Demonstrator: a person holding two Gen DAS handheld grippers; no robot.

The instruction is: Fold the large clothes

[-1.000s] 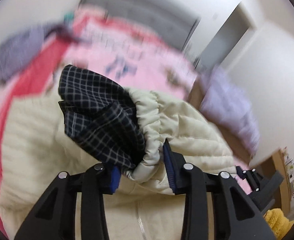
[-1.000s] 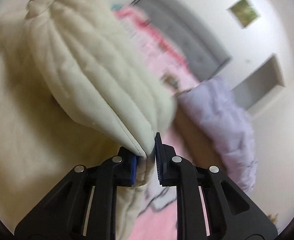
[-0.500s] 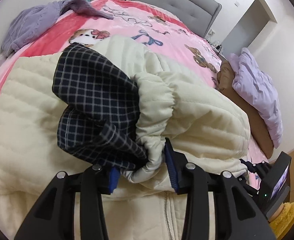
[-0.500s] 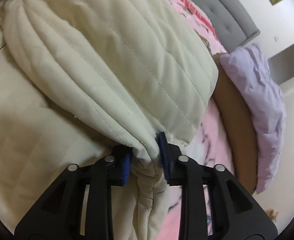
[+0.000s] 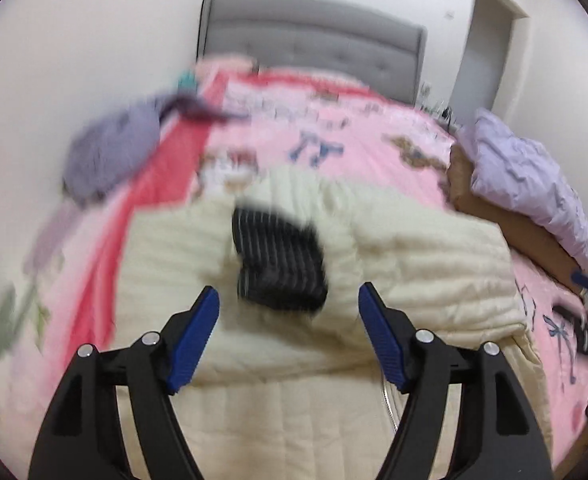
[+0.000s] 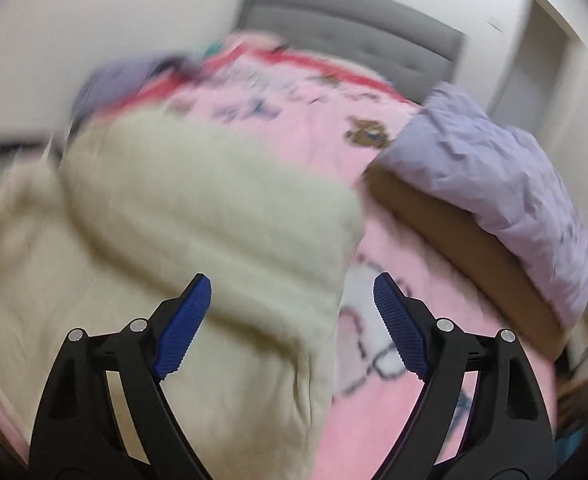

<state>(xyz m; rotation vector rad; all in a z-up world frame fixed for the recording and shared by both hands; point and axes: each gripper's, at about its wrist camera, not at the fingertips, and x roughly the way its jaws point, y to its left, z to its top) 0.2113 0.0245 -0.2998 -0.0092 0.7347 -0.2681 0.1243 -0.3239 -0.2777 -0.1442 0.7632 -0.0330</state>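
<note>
The bed (image 5: 374, 136) fills both views, pink blanket (image 6: 374, 420) spread under everything. On it lies the cream coat (image 5: 434, 256), quilted, its sleeve folded across the body just ahead of both claws. Beyond and to the right of the claws sits a lilac pillow (image 6: 494, 168); far ahead to the left, a purple garment (image 5: 110, 152). The dark checked lining (image 5: 282, 264) shows at the cuff, right in front of the left claw (image 5: 288, 312). Left claw: spread wide, holding nothing. Right claw (image 6: 292, 300): also wide apart, empty, hanging over the coat's edge. Both views are blurred.
</note>
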